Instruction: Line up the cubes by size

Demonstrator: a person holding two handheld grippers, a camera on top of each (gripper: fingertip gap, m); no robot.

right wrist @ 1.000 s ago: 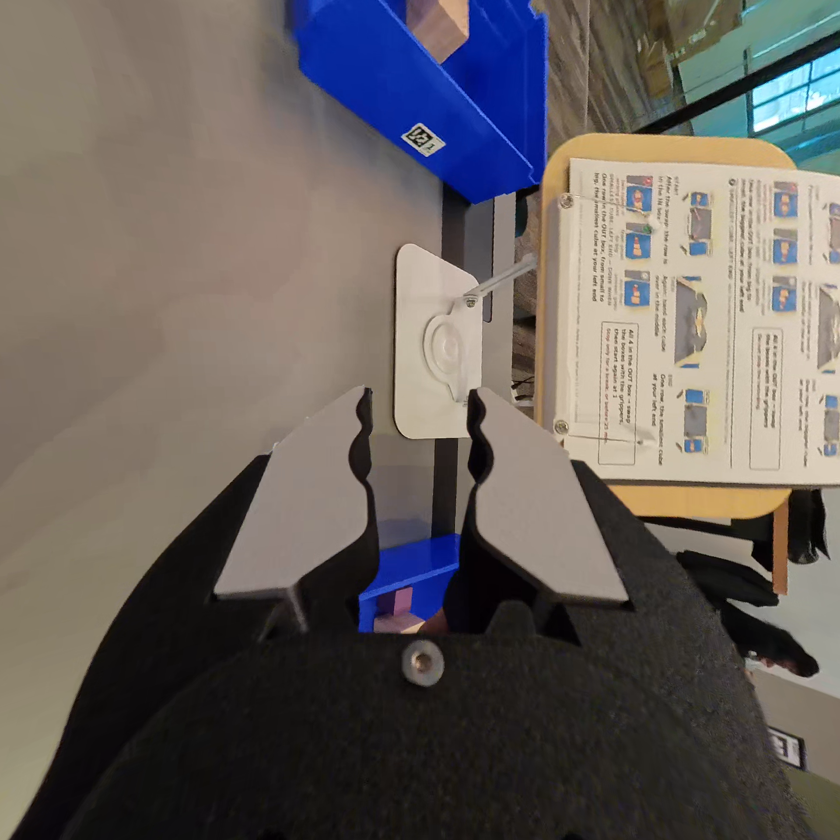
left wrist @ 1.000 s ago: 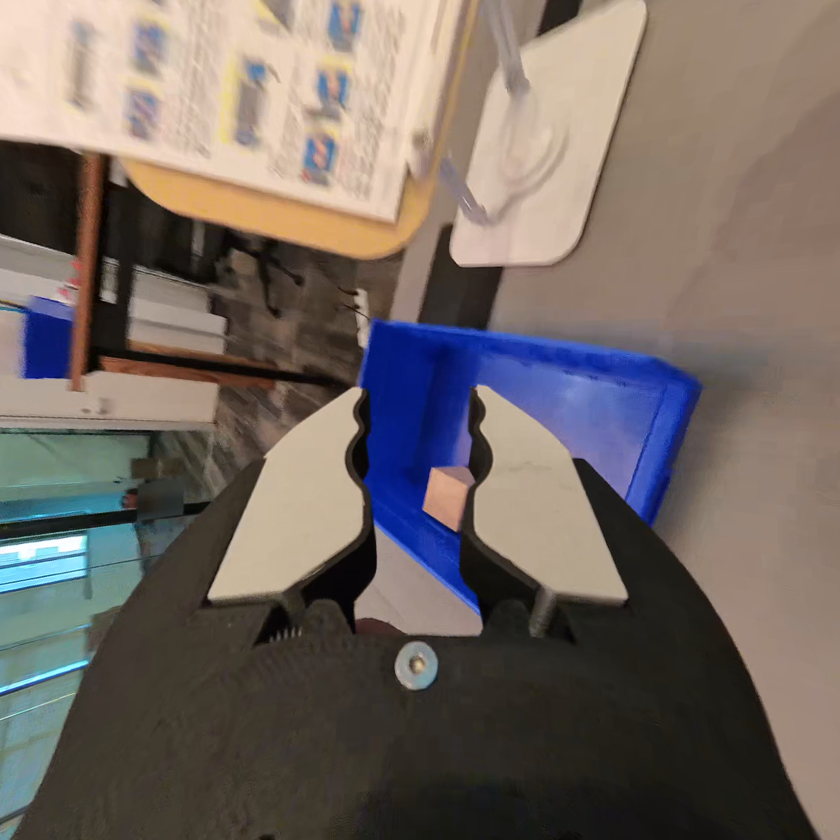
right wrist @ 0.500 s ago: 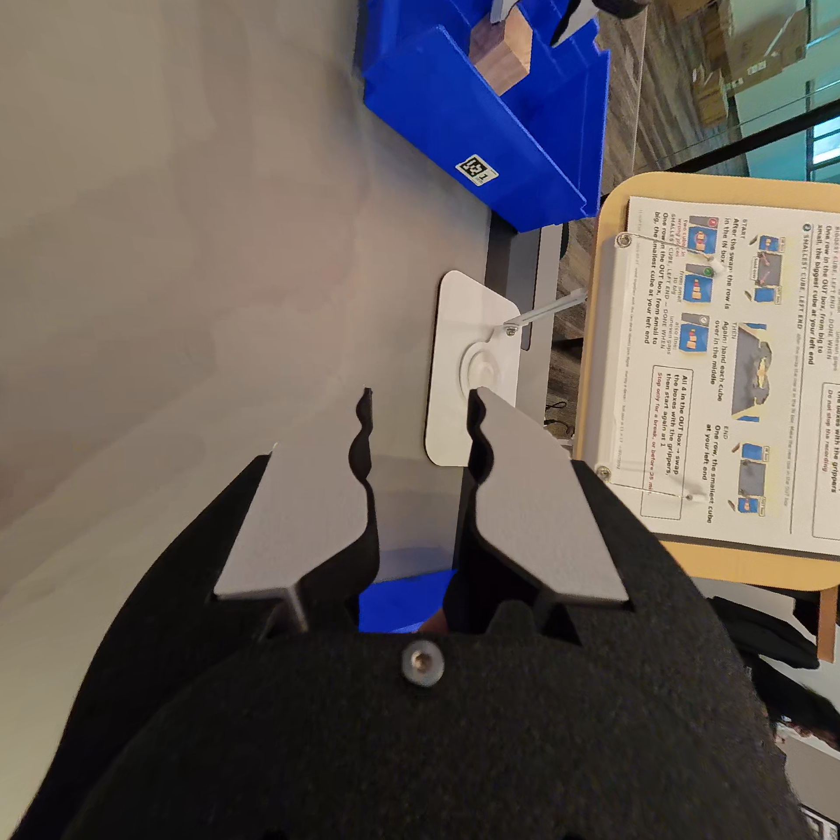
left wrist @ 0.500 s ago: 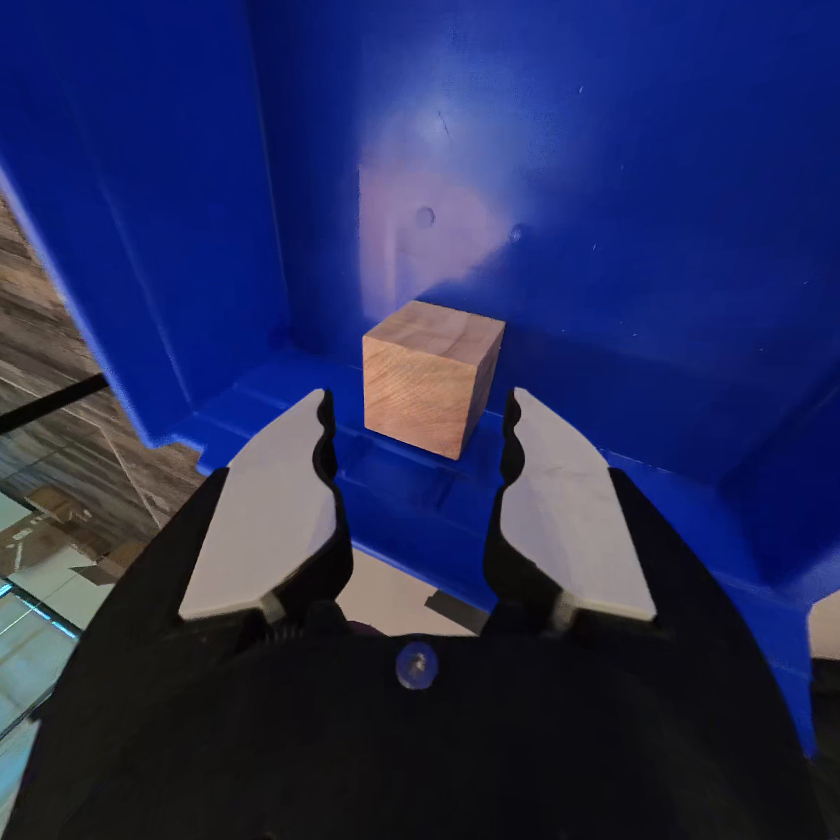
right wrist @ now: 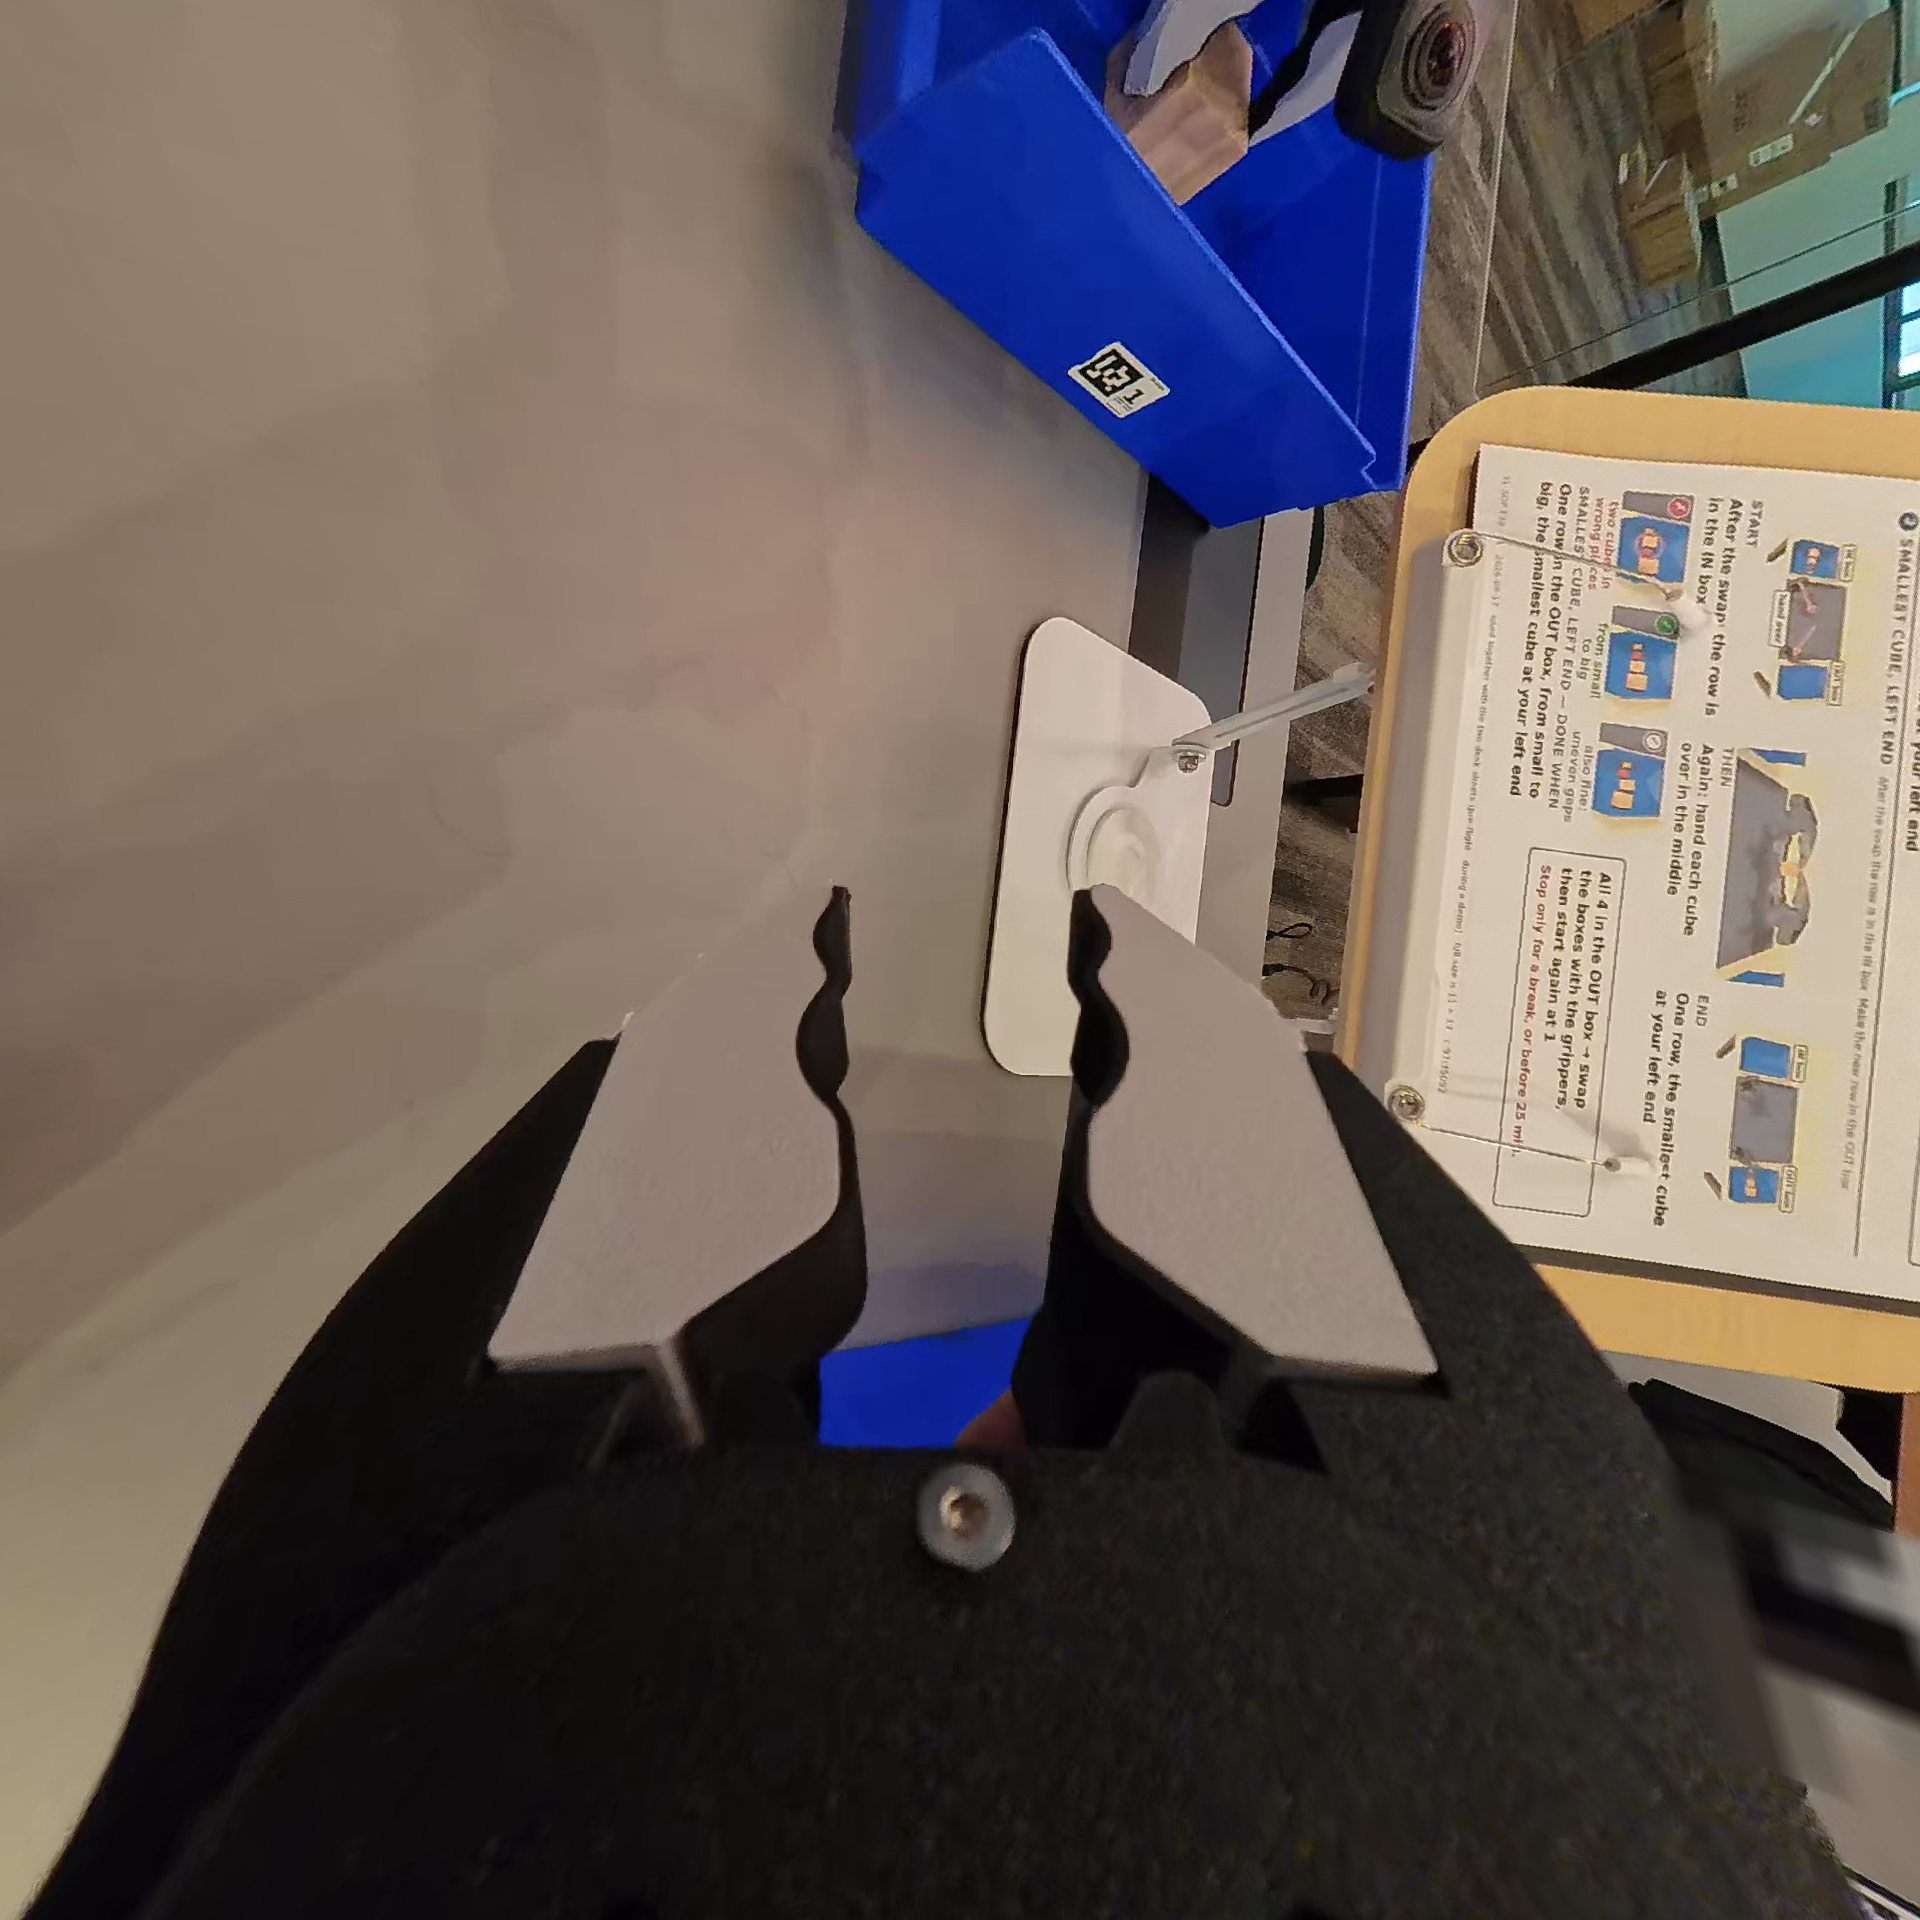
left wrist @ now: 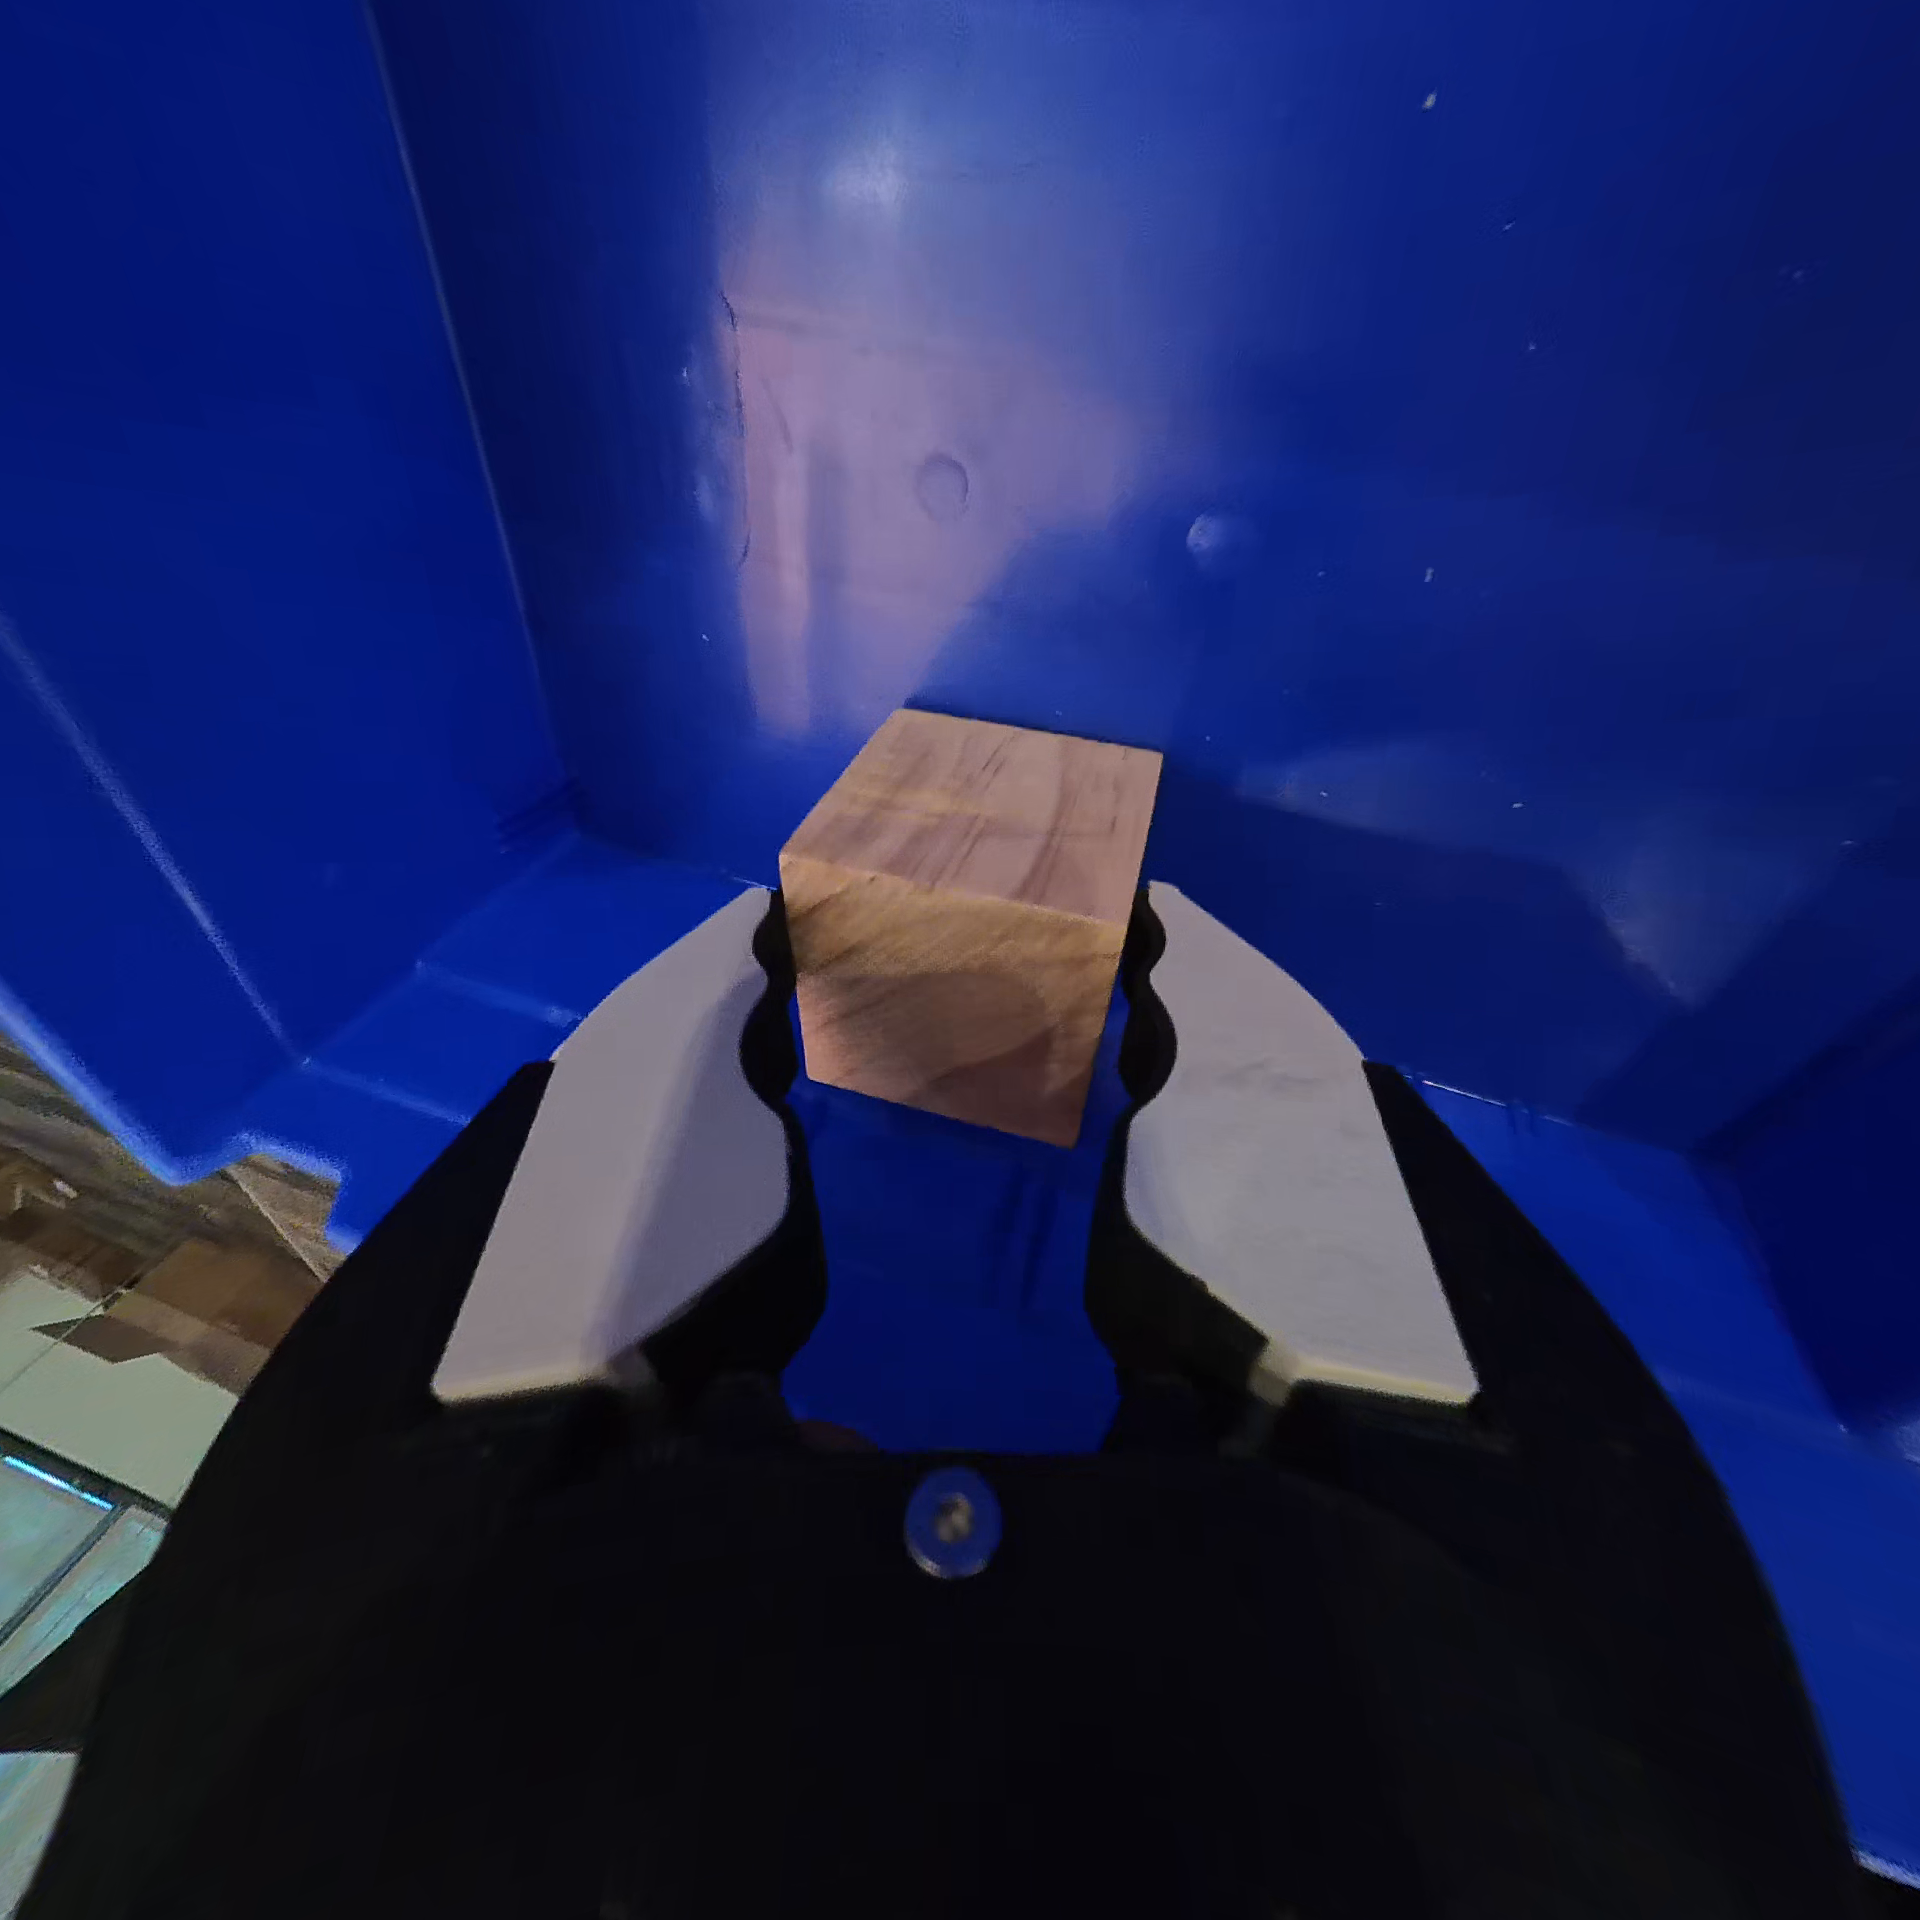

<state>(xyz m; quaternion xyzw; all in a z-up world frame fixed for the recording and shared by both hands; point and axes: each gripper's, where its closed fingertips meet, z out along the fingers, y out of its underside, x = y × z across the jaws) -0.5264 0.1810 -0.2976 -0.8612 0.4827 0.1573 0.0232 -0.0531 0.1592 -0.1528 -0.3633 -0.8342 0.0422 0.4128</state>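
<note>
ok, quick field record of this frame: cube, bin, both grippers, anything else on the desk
cube: one wooden cube, standing inside the bin
bin: blue bin on grey desk; no other cube visible in it
left gripper: inside bin, jaws on either side of the cube, pads at its sides
right gripper: over the desk, jaws open, nothing between them
other: white plate at desk edge; instruction sheet on tan board

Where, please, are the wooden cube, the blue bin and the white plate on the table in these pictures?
wooden cube point(left wrist: 966, 997), left wrist view, its near face between the claw's fingers.
blue bin point(right wrist: 1091, 260), right wrist view, its outer side wall.
white plate point(right wrist: 1101, 717), right wrist view, its bare flat surface.
</note>
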